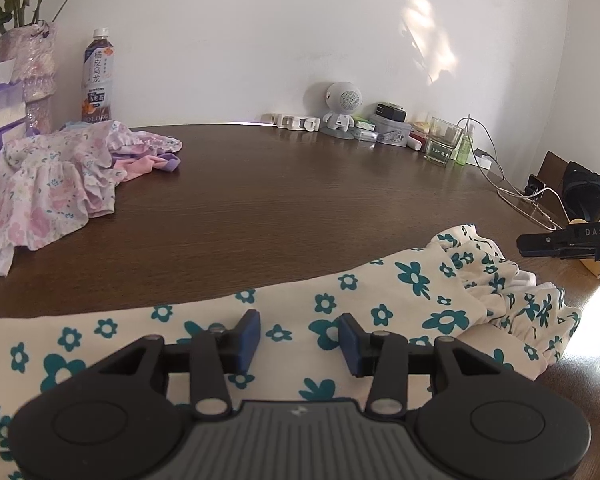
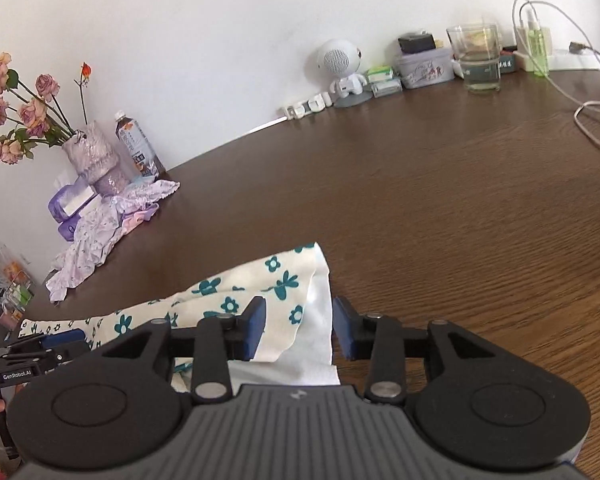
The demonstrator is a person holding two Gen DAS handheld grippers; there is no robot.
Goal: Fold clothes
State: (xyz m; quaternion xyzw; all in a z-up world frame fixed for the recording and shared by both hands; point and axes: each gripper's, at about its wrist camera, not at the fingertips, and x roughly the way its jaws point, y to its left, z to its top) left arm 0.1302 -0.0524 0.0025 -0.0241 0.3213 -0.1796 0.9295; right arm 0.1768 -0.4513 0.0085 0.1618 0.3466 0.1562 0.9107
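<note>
1. Cream garment w/ teal flowers (image 1: pixel 380 300) lies stretched along near edge of brown table (image 1: pixel 300 184).
2. Left gripper (image 1: pixel 299 338) above its mid part, jaws apart, nothing held.
3. Right gripper (image 2: pixel 299 330) over its white-lined end, jaws apart, empty.
4. Pink floral clothes pile (image 1: pixel 52 184) far left, well apart.

Teal-flowered garment (image 1: pixel 380 300) cut off at the lower left edge; bottle (image 2: pixel 138 146) label print too small to read.
</note>
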